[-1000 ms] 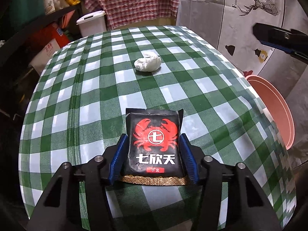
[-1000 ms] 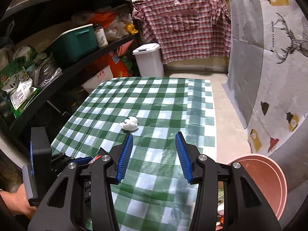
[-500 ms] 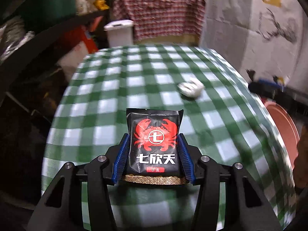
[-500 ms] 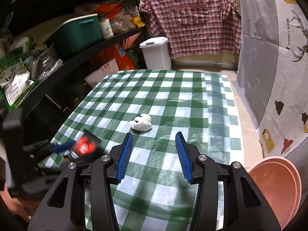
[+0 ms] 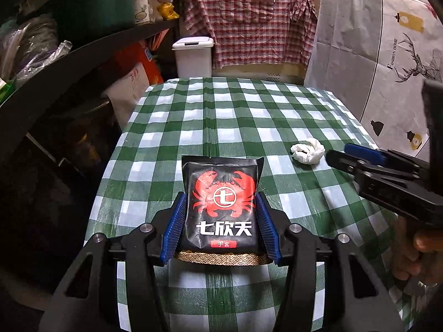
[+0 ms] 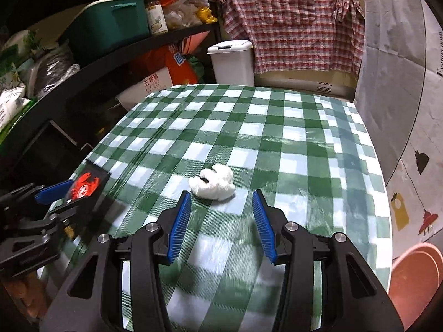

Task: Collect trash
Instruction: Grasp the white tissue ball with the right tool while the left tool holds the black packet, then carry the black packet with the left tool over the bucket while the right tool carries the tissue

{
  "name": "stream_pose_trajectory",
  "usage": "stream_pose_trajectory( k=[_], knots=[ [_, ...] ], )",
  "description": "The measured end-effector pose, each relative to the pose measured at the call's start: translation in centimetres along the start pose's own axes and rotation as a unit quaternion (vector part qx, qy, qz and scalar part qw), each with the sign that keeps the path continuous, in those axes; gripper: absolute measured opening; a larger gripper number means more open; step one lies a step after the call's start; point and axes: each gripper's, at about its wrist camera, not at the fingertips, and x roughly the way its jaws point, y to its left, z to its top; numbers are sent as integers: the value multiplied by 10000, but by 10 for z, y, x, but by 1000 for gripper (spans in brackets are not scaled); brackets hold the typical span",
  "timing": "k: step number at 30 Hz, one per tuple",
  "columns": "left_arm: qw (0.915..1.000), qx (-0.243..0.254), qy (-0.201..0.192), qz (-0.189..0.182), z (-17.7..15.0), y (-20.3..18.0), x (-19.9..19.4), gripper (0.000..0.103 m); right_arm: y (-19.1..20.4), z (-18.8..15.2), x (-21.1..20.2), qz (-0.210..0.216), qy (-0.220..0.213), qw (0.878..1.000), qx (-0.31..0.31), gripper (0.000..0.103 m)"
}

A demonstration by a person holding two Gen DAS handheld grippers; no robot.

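Pointing: black crab packet (image 5: 223, 204), long axis along left gripper (image 5: 221, 221), top away.
Look: red crab, gold hem.
Left gripper: clamped on packet.
Right gripper (image 6: 221, 221): apart, empty, near white wad (image 6: 213, 182).

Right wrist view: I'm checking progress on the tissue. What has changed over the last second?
The right tongs have dropped toward the tissue, now just ahead of their open tips, not yet gripped. The left tongs still clamp the black packet. The tissue has not moved on the table.
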Motion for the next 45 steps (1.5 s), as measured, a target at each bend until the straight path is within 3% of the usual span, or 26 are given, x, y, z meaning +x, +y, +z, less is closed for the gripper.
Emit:
stream_pose_trajectory(
  k=[11,13,16,19,28,45],
  knots=[
    [9999,-76,-72,-34,7,2,-3,50,-6,8,29,23,344,9993,169,46],
    [9999,-109,-75,-27,7,2,-4,50,-4,9,29,13,322,9994,143,30],
    [9999,-96,-80,-27,7,3,-4,50,-1,8,28,38,328,9994,85,19],
    [9999,-71,-106,-25,8,2,-7,50,0,10,21,56,268,9996,57,14],
    [9996,-81,-258,-48,13,-2,-23,50,4,13,-18,60,101,9998,-132,12],
    [9973,-61,-682,-266,15,-26,-82,50,-7,-5,-151,-237,-521,9983,-83,12]
  ],
)
